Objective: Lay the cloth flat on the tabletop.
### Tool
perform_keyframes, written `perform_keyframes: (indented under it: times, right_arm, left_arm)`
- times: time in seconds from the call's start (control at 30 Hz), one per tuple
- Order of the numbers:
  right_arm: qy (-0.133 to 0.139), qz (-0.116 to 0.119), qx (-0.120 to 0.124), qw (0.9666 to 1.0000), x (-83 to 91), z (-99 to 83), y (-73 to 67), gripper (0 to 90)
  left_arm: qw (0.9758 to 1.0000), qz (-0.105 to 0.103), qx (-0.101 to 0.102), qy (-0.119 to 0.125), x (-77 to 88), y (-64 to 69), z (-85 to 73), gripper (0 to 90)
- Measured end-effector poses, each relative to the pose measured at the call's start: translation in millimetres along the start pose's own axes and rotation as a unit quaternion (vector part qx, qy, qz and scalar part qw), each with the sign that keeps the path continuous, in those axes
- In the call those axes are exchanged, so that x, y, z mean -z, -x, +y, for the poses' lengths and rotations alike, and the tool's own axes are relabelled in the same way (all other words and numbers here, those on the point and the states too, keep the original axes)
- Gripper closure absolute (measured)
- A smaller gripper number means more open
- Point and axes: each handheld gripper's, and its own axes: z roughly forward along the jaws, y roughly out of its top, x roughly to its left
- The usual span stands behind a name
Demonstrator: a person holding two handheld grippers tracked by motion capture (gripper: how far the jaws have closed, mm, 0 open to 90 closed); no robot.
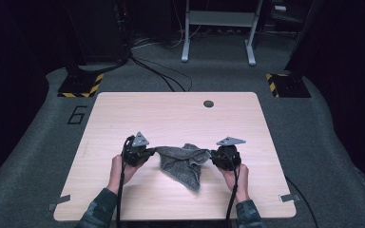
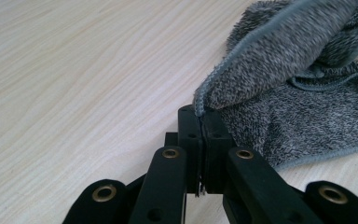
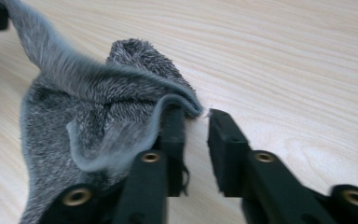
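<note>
The grey terry towel (image 1: 183,164) lies crumpled near the middle of the pale wooden table (image 1: 180,114), slightly toward the person's side, one corner trailing toward the near edge. In the high view it spans the gap between the two grippers. The left gripper (image 1: 145,154) has its jaws pressed tight together on the towel's stitched hem, and in the left gripper view (image 2: 200,114) that pinched corner lifts up off the tabletop from the jaw tips. Over on the other side, the right gripper (image 1: 218,157) sits at the towel's opposite end with its jaws apart; in the right gripper view (image 3: 198,126) a fold of cloth drapes over one jaw, with bare table showing in the gap. Both hands come in low from the near edge, forearms angled inward, left hand (image 1: 121,171) and right hand (image 1: 235,178) wrapped around the gripper bodies, cables trailing back.
</note>
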Motion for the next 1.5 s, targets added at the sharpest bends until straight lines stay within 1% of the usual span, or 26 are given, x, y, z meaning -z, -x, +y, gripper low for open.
perform_keyframes:
  times: [0.07,0.23,0.27,0.33,0.37,0.4,0.47,0.53,0.6,0.63,0.7,0.73,0.77,0.83,0.9,0.93,1.0,1.03,1.07,1.13,1.23,1.33,1.37,1.4,1.43,1.5]
  right_arm:
    - [0.005,0.002,-0.010,0.9999,8.3,-0.7,0.1,65.7]
    - [0.043,0.008,-0.033,0.9985,37.3,2.3,-2.7,47.0]
    - [0.049,0.016,-0.031,0.9982,43.4,4.2,-7.8,42.6]
    - [0.045,0.013,-0.014,0.9988,46.0,5.5,-20.4,40.6]
    - [0.038,0.009,-0.004,0.9992,44.0,5.2,-24.3,38.9]
    - [0.018,0.005,0.001,0.9998,35.8,2.8,-28.7,37.4]
    - [0.001,0.007,-0.003,1.0000,23.8,-1.5,-27.2,35.7]
    - [-0.022,0.018,-0.030,0.9991,7.4,-9.6,-20.3,33.1]
    - [-0.027,0.035,-0.048,0.9979,-2.7,-15.7,-14.9,32.6]
    - [-0.029,0.044,-0.055,0.9971,-6.1,-18.0,-14.2,34.3]
    - [-0.028,0.068,-0.055,0.9958,-10.3,-20.8,-15.0,46.0]
    - [-0.031,0.068,-0.055,0.9957,-10.3,-21.0,-17.9,55.1]
    - [-0.026,0.066,-0.043,0.9966,-10.6,-20.7,-19.6,61.5]
    - [-0.024,0.056,-0.030,0.9977,-9.8,-19.3,-23.0,73.6]
    - [-0.017,0.037,-0.009,0.9991,-7.5,-16.7,-25.9,81.0]
    - [-0.014,0.034,-0.009,0.9993,-6.2,-15.8,-27.1,82.6]
    - [-0.004,0.022,0.007,0.9997,-1.4,-11.5,-28.9,84.1]
    - [-0.005,0.021,0.007,0.9997,-0.1,-10.2,-29.4,84.2]
    - [-0.003,0.022,0.010,0.9997,1.6,-8.3,-29.6,84.4]
    - [-0.004,0.019,0.014,0.9997,2.5,-6.1,-29.8,84.4]
    - [-0.003,0.020,0.022,0.9996,3.2,-3.9,-30.2,84.2]
    - [-0.003,0.020,0.022,0.9995,3.5,-1.9,-29.8,84.3]
    - [-0.005,0.022,0.019,0.9996,3.4,-1.5,-29.9,84.3]
    - [-0.005,0.024,0.021,0.9995,3.0,-1.0,-29.6,84.5]
    - [-0.006,0.024,0.021,0.9995,2.9,-0.6,-29.8,84.7]
    - [-0.006,0.025,0.026,0.9993,3.0,0.3,-30.1,85.0]
  left_arm:
    - [1.0000,0.000,0.004,-0.001,-0.7,2.0,0.5,88.2]
    - [1.0000,-0.008,-0.001,-0.001,0.6,4.0,1.6,87.9]
    - [1.0000,-0.009,0.002,0.000,0.4,4.5,1.4,87.9]
    - [1.0000,-0.005,0.001,0.002,0.4,4.8,0.7,87.8]
    - [1.0000,-0.006,0.002,0.002,0.4,4.1,-0.2,87.8]
    - [1.0000,-0.004,0.003,0.003,0.9,4.0,-0.8,87.8]
    - [0.9999,-0.010,0.006,0.003,2.5,2.6,-2.7,87.7]
    - [0.9999,-0.008,0.007,0.002,3.5,0.0,-6.9,87.5]
    - [0.9999,-0.008,0.015,-0.005,3.4,-3.1,-11.3,87.5]
    - [0.9998,-0.009,0.019,-0.006,3.5,-4.8,-13.1,87.4]
    - [0.9995,-0.010,0.029,0.001,2.7,-5.9,-16.0,87.3]
    - [0.9994,-0.011,0.032,0.002,2.8,-5.9,-16.8,87.0]
    - [0.9996,-0.015,0.026,-0.003,4.2,-7.3,-16.6,86.8]
    - [0.9995,-0.015,0.028,0.002,3.9,-6.0,-17.2,85.0]
    - [0.9995,-0.013,0.027,-0.002,4.1,-4.9,-17.5,81.0]
    - [0.9996,-0.014,0.022,-0.015,4.1,-4.8,-16.9,77.9]
    - [0.9994,-0.009,0.021,-0.024,4.2,-3.3,-15.9,65.5]
    - [0.9993,-0.017,0.019,-0.027,5.1,-2.8,-15.2,61.9]
    - [0.9993,-0.015,0.018,-0.030,5.9,-2.5,-14.4,53.8]
    - [0.9993,-0.013,0.020,-0.030,7.4,-1.3,-13.2,42.9]
    - [0.9996,-0.007,0.016,-0.022,8.4,-3.9,-10.5,33.1]
    - [0.9997,-0.015,0.016,-0.010,0.8,-6.9,-6.3,29.4]
    - [0.9994,-0.025,0.020,-0.013,-2.2,-8.2,-4.6,28.8]
    - [0.9995,-0.024,0.019,-0.007,-4.8,-7.7,-4.2,28.6]
    - [0.9992,-0.032,0.020,-0.012,-7.4,-6.9,-3.0,29.0]
    - [0.9993,-0.035,0.008,-0.013,-12.1,-4.3,-2.8,32.4]
